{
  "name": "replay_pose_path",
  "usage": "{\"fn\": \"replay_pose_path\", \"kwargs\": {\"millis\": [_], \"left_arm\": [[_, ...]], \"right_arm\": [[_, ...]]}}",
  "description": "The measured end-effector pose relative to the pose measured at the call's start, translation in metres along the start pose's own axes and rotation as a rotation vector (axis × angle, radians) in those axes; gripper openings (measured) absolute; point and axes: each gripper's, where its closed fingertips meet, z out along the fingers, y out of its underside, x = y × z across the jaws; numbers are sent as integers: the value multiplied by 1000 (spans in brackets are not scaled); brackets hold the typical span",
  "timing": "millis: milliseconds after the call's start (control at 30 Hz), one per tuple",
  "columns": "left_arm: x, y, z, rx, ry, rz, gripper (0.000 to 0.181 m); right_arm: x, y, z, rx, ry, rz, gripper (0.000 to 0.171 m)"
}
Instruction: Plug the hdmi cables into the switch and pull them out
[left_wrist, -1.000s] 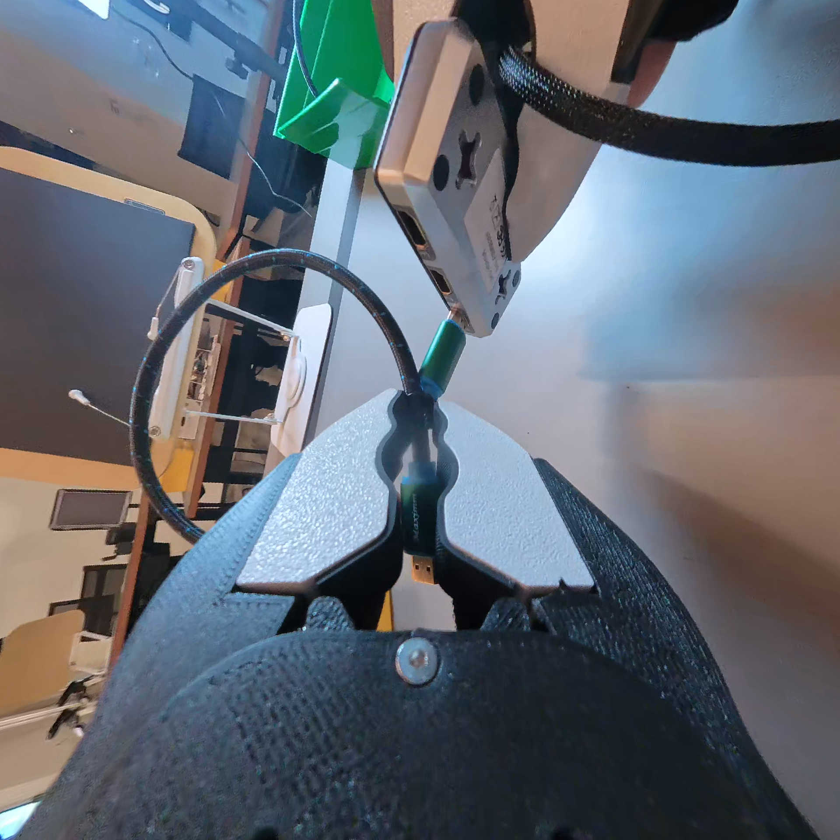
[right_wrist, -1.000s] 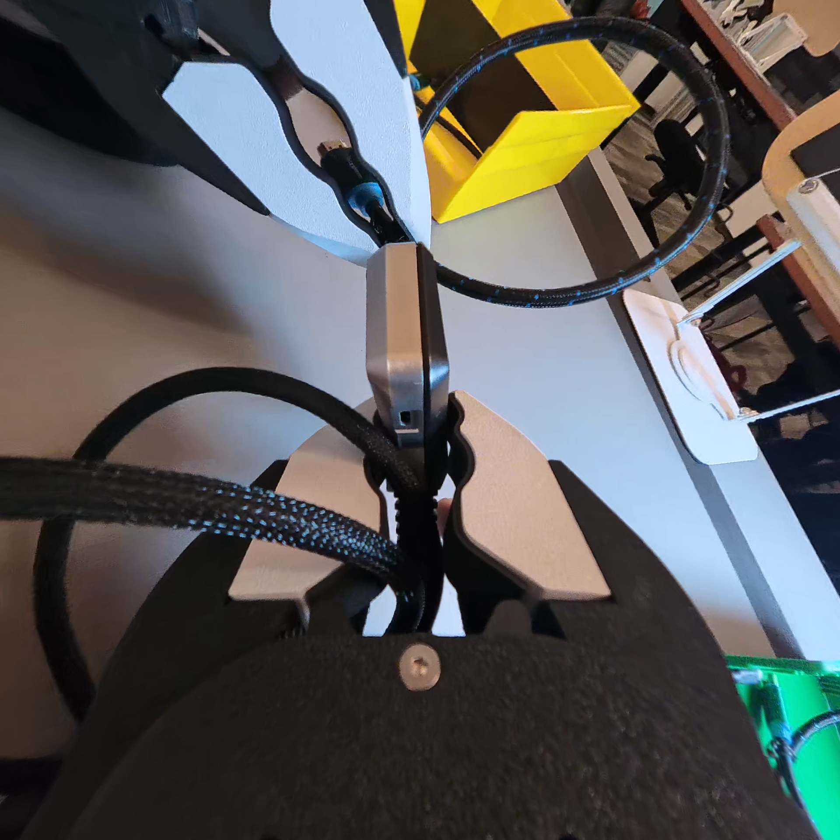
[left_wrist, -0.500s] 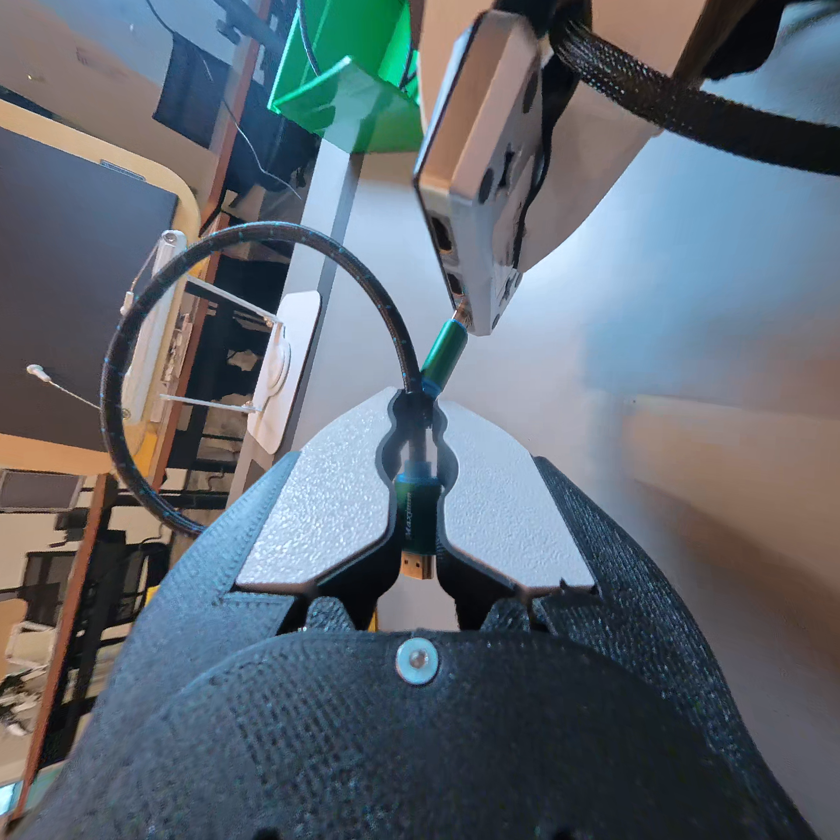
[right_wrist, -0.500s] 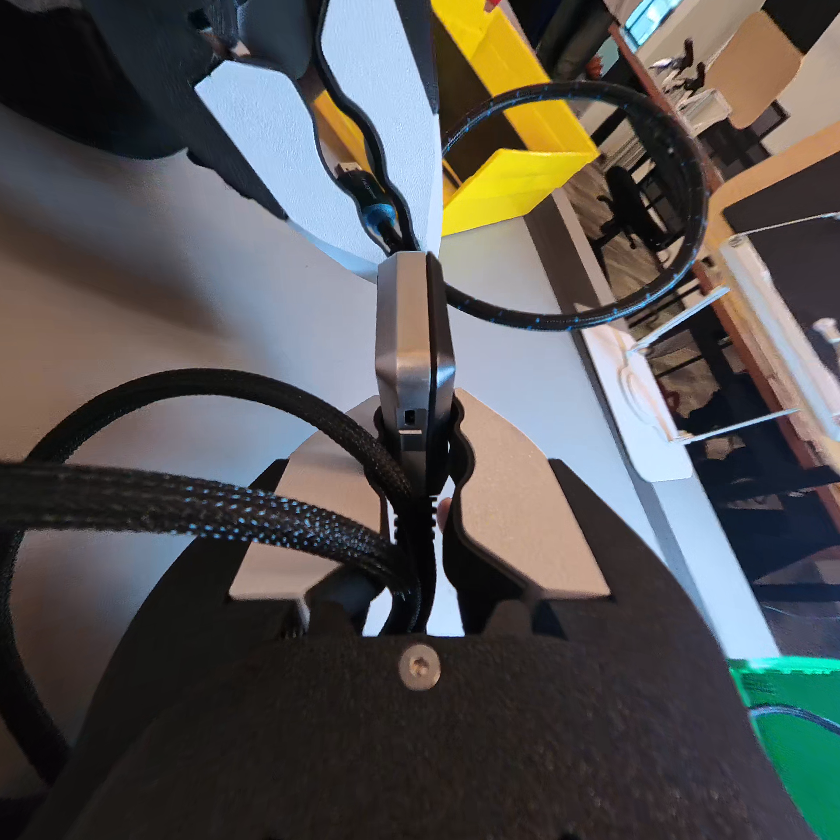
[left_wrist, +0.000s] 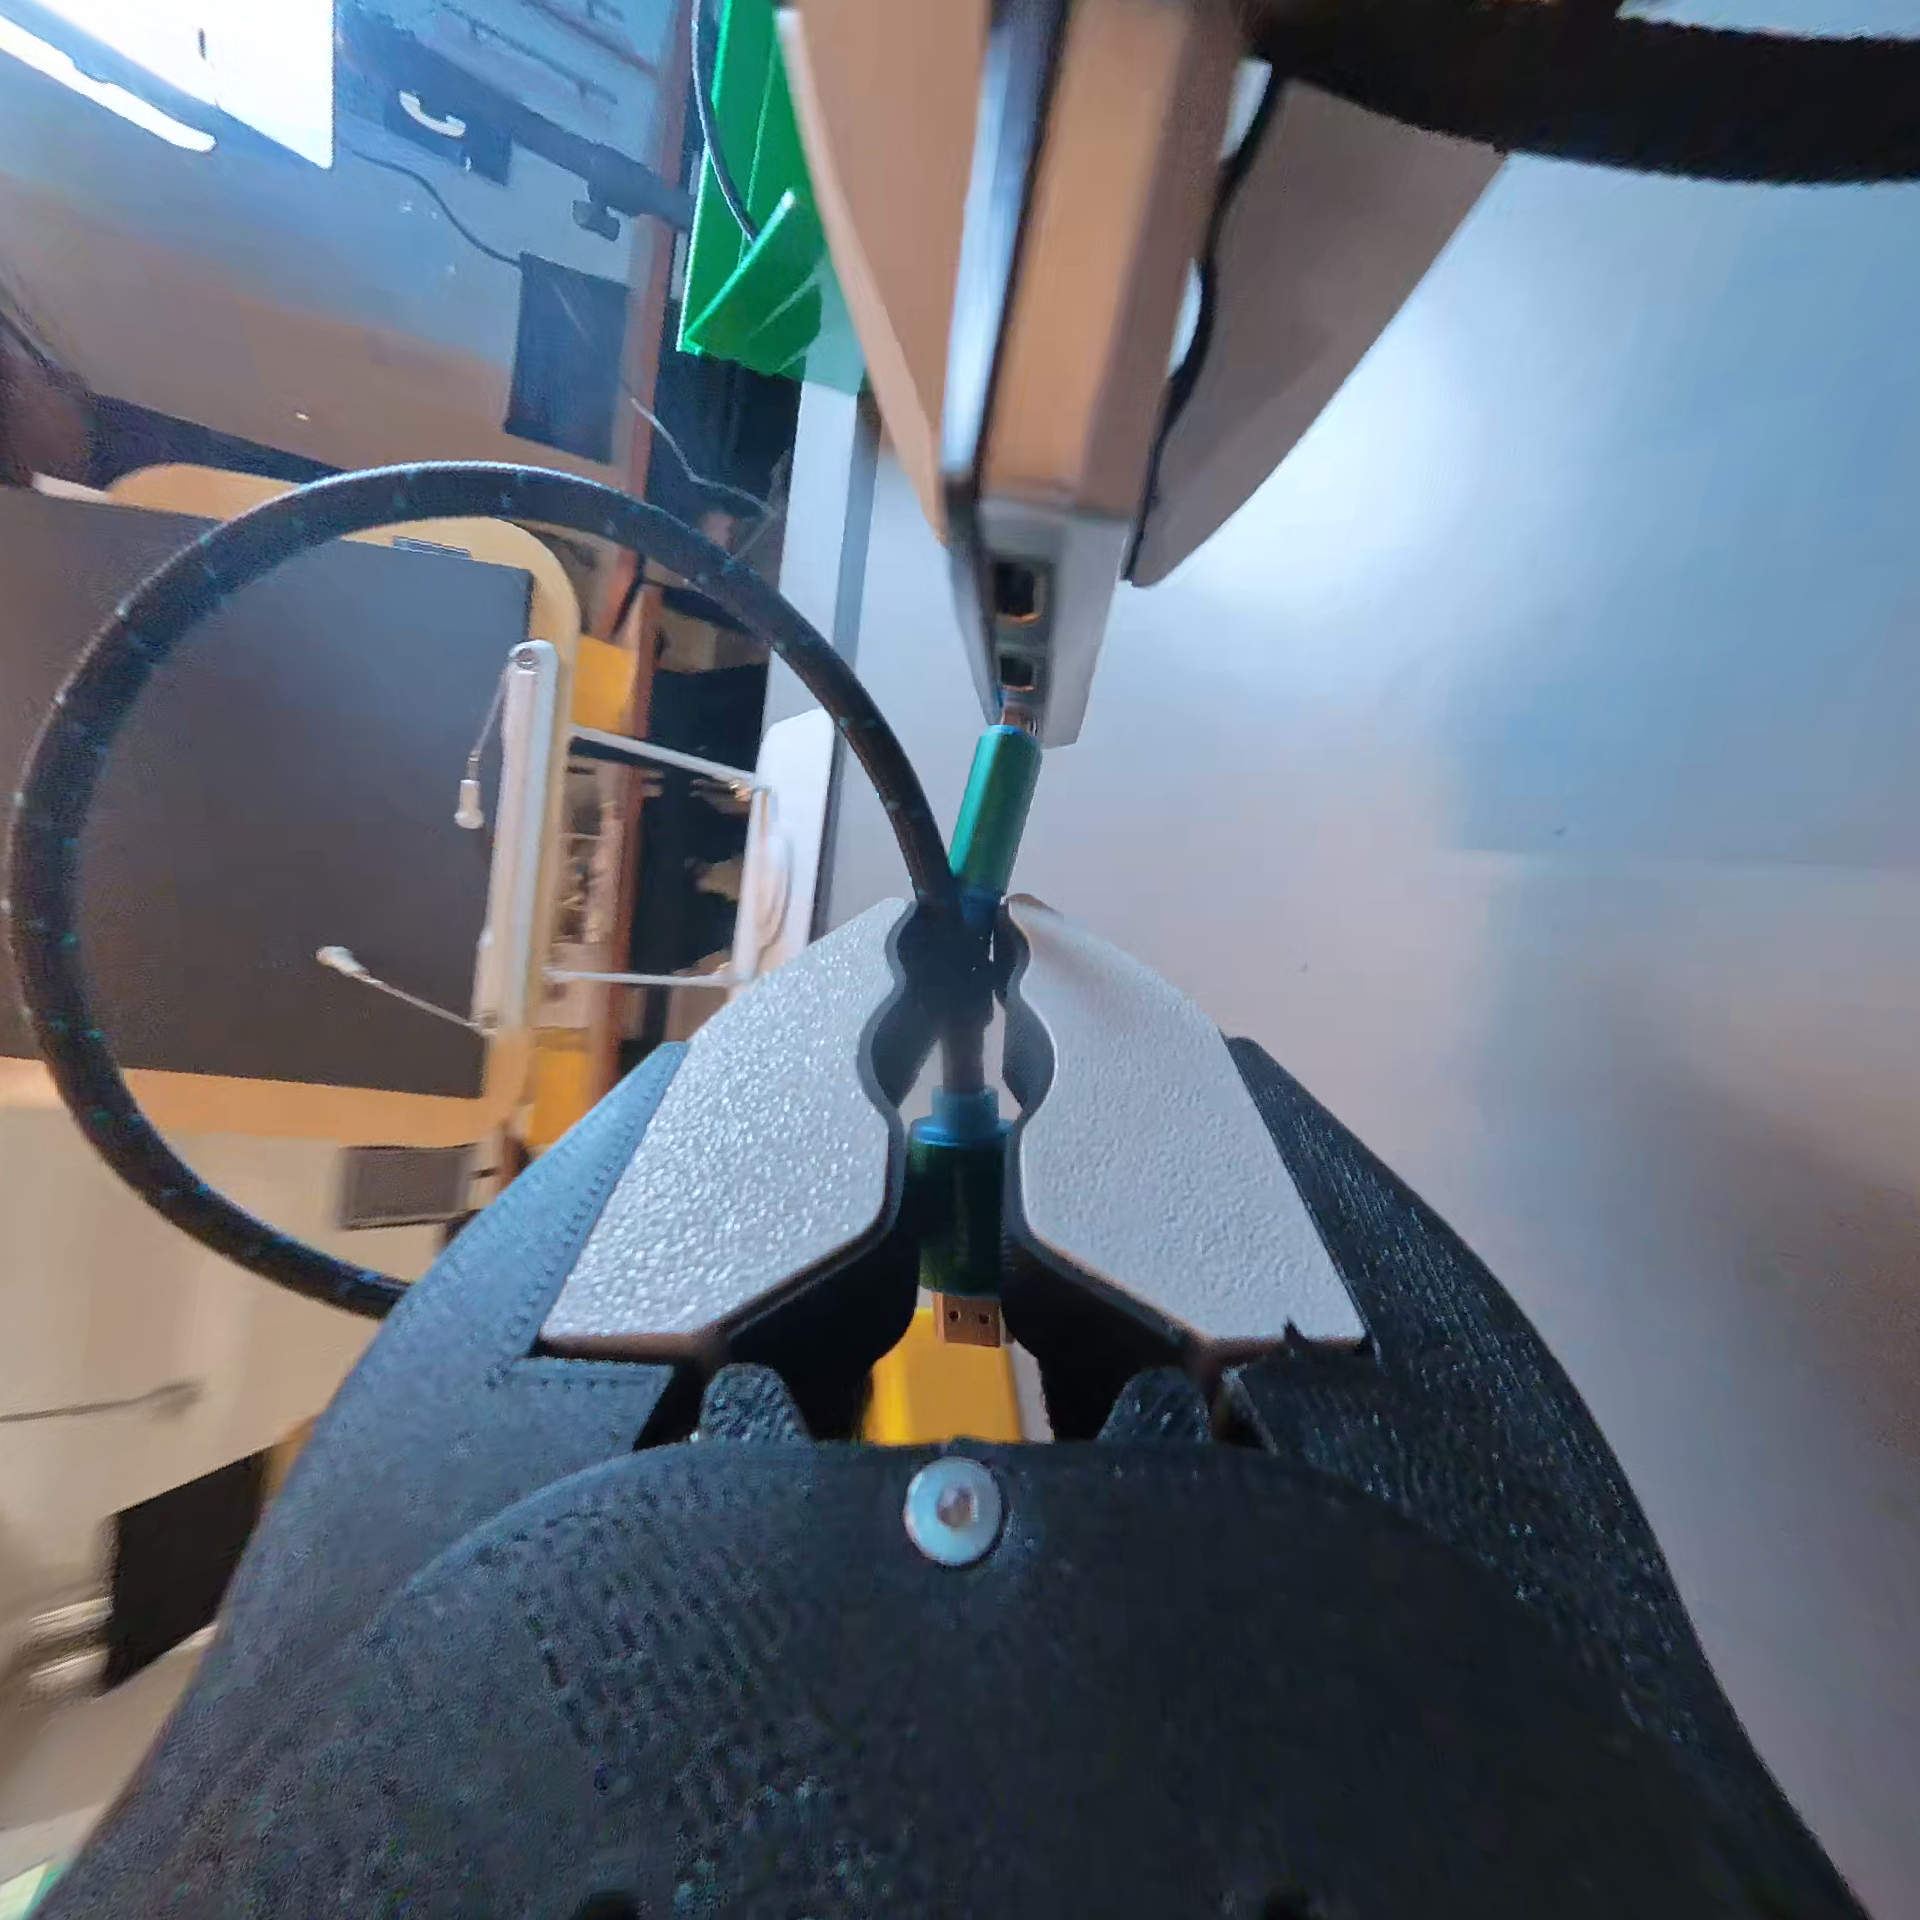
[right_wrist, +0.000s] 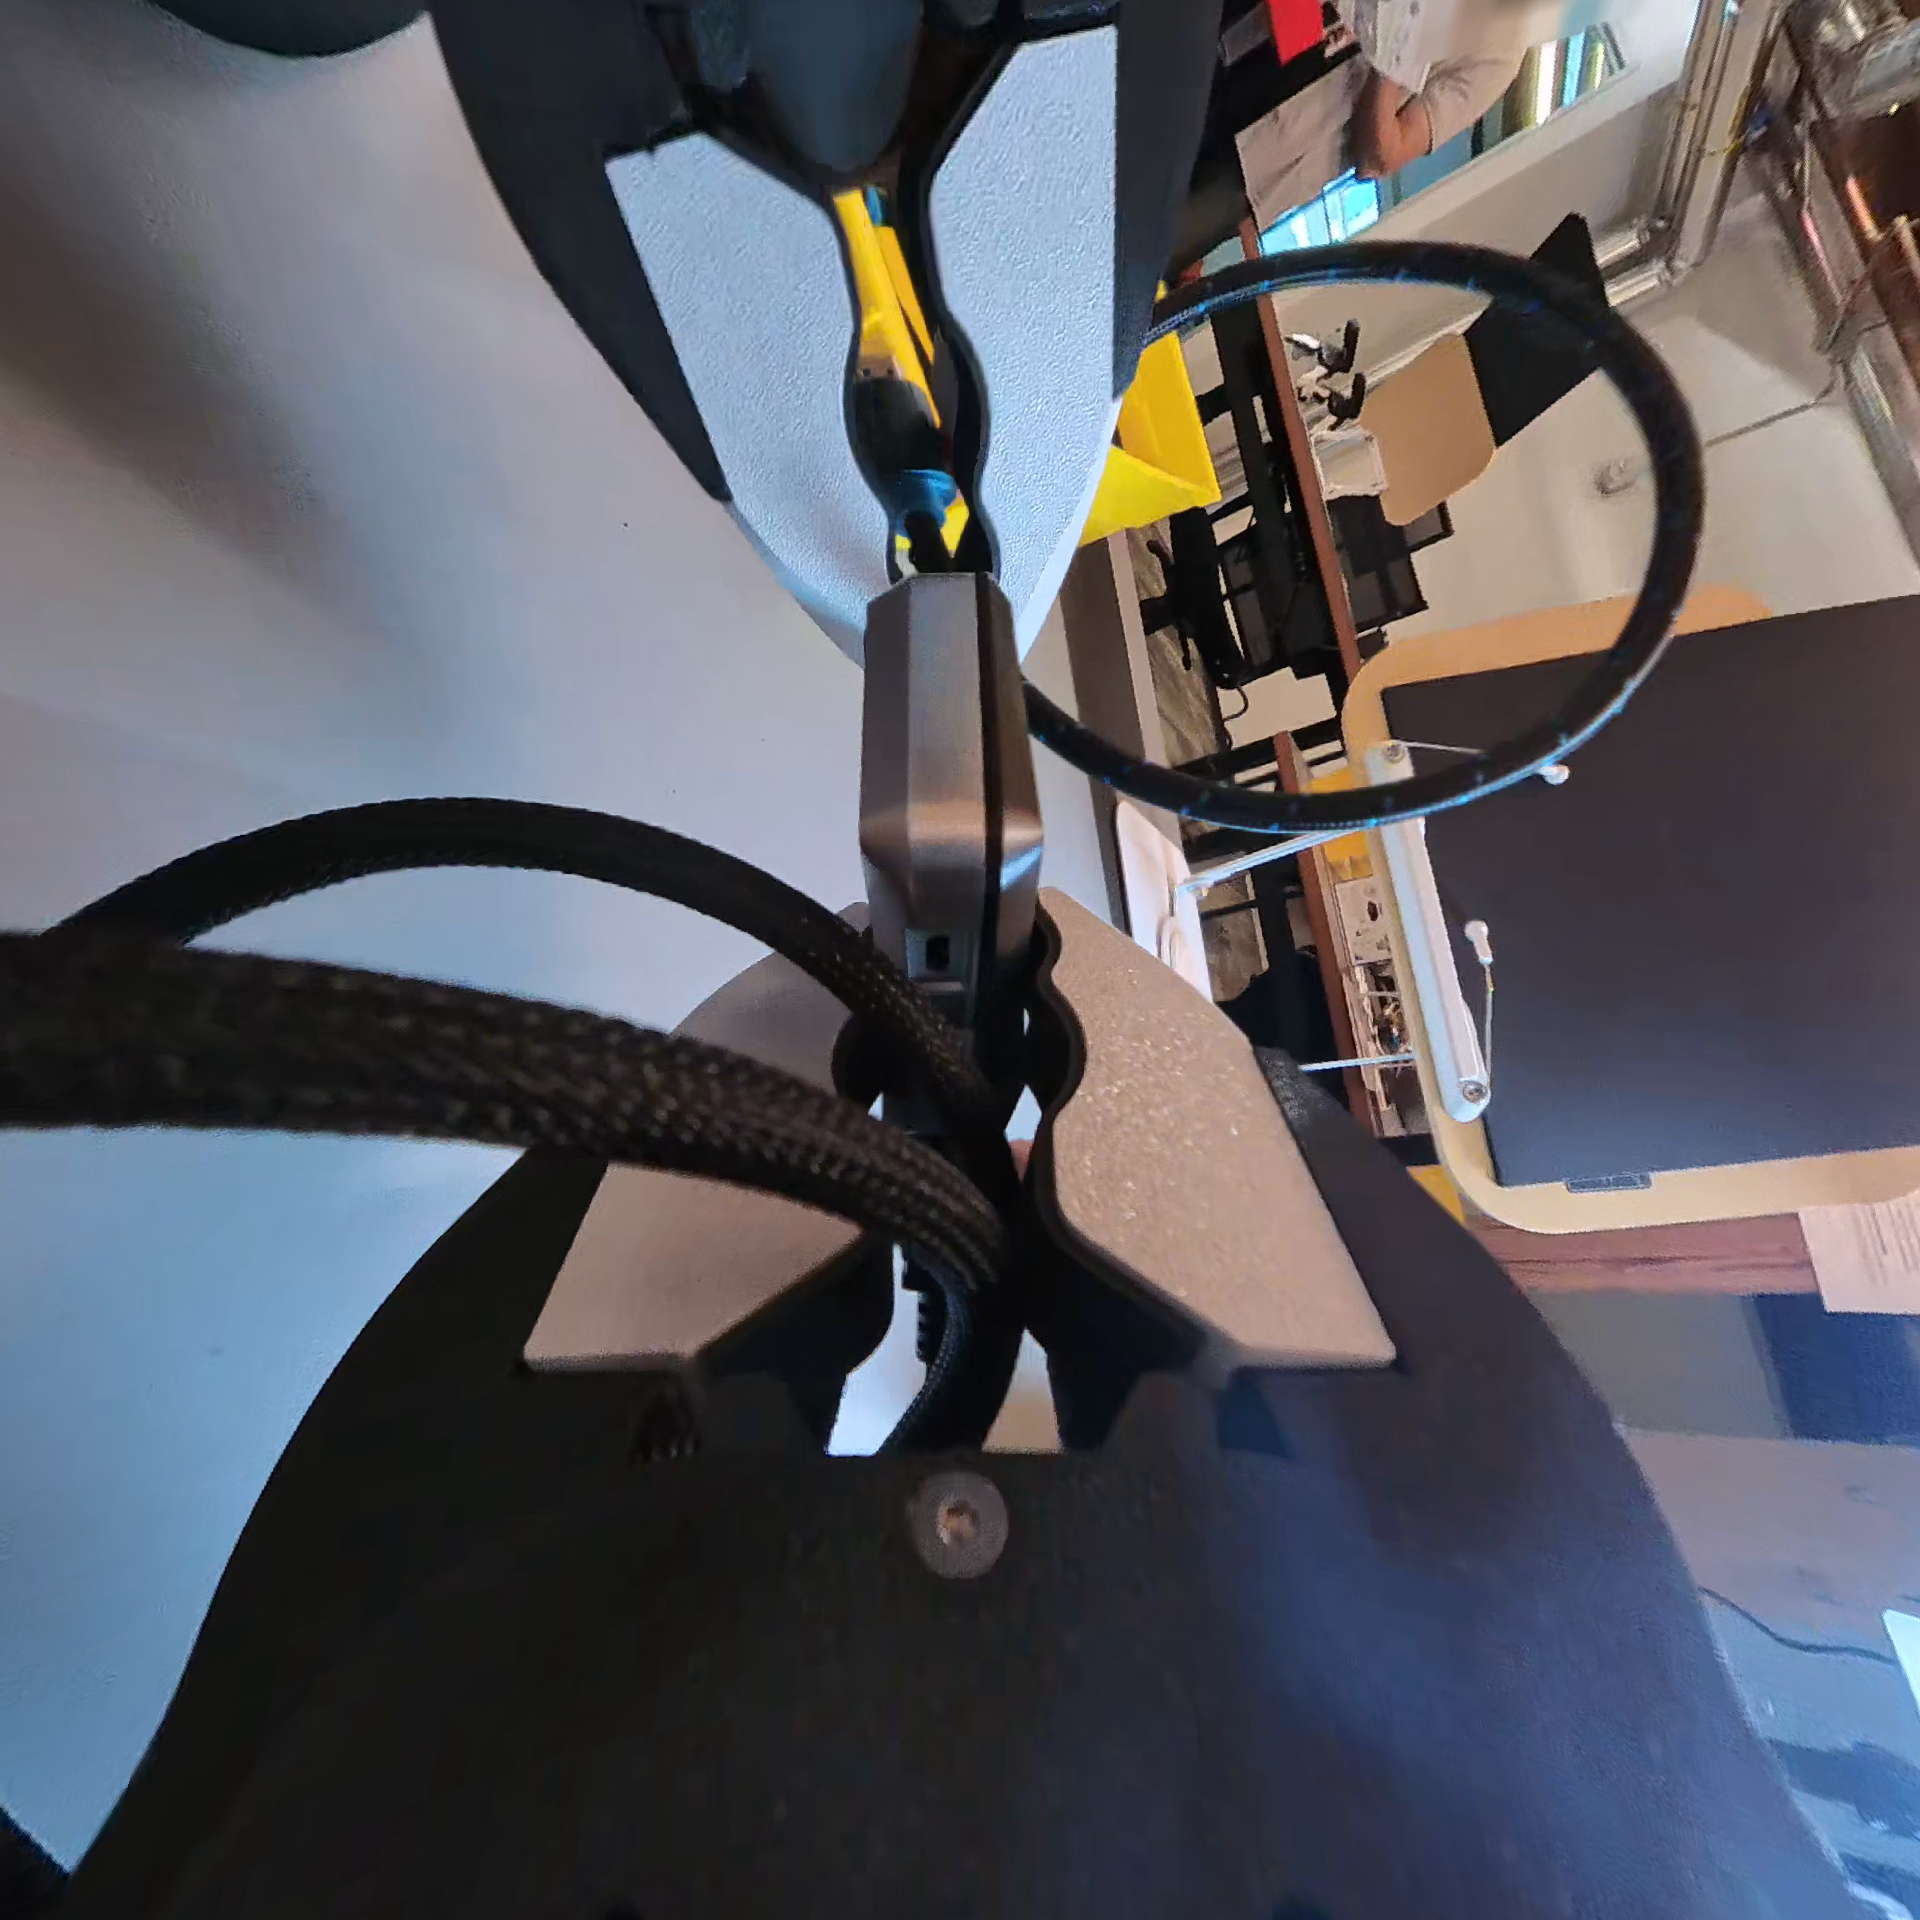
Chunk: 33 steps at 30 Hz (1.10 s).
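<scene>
In the left wrist view my left gripper (left_wrist: 961, 925) is shut on a black braided hdmi cable (left_wrist: 62, 790) that loops out to the left. Its green plug (left_wrist: 992, 810) points up with its metal tip at the lowest port of the silver switch (left_wrist: 1049, 416). I cannot tell how deep it sits. The cable's other green plug (left_wrist: 958, 1216) lies between my fingers. In the right wrist view my right gripper (right_wrist: 956, 935) is shut on the switch (right_wrist: 930, 748), held edge-on above the table. A thick black braided cable (right_wrist: 520, 1049) leaves the switch's near end.
The white table (left_wrist: 1507, 727) lies under both grippers, with its edge toward a green bin (left_wrist: 758, 270) and a yellow bin (right_wrist: 1158, 436). A white stand (left_wrist: 779, 831) sits at the table edge. A dark framed board (right_wrist: 1662, 883) and desks stand beyond.
The switch has turned from showing its broad face to edge-on toward the left gripper. Both grippers have rolled. The green plug stays at the lowest port.
</scene>
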Motion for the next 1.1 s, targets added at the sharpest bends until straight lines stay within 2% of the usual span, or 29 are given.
{"fn": "replay_pose_path", "kwargs": {"millis": [100, 267, 467, 667, 733, 833, 900, 967, 1100], "left_arm": [[2, -1, 2, -39, -7, 17, 12], [0, -11, -4, 15, -12, -28, 11], [8, -6, -2, 45, 66, -99, 12], [6, 1, 0, 84, 69, -138, 14], [0, 0, -5, 126, 63, -190, 21], [-26, -2, -21, 252, 54, -377, 29], [-53, 9, -33, 298, 21, -524, 31], [-85, 35, -46, 295, -35, -641, 33], [-136, 105, -69, 150, -90, -727, 25]], "right_arm": [[-2, 1, -1, -5, 0, 13, 21], [1, -6, -8, 70, 1, 41, 21], [-6, -3, -4, 68, -48, 67, 22], [-6, 4, 3, 8, -36, 55, 23], [-3, 12, 3, -23, -28, 63, 23], [8, 24, 0, -36, 5, 104, 23], [19, 30, -4, -47, 43, 126, 23], [31, 35, -9, -49, 85, 142, 23], [50, 42, -21, -37, 151, 190, 23]]}}
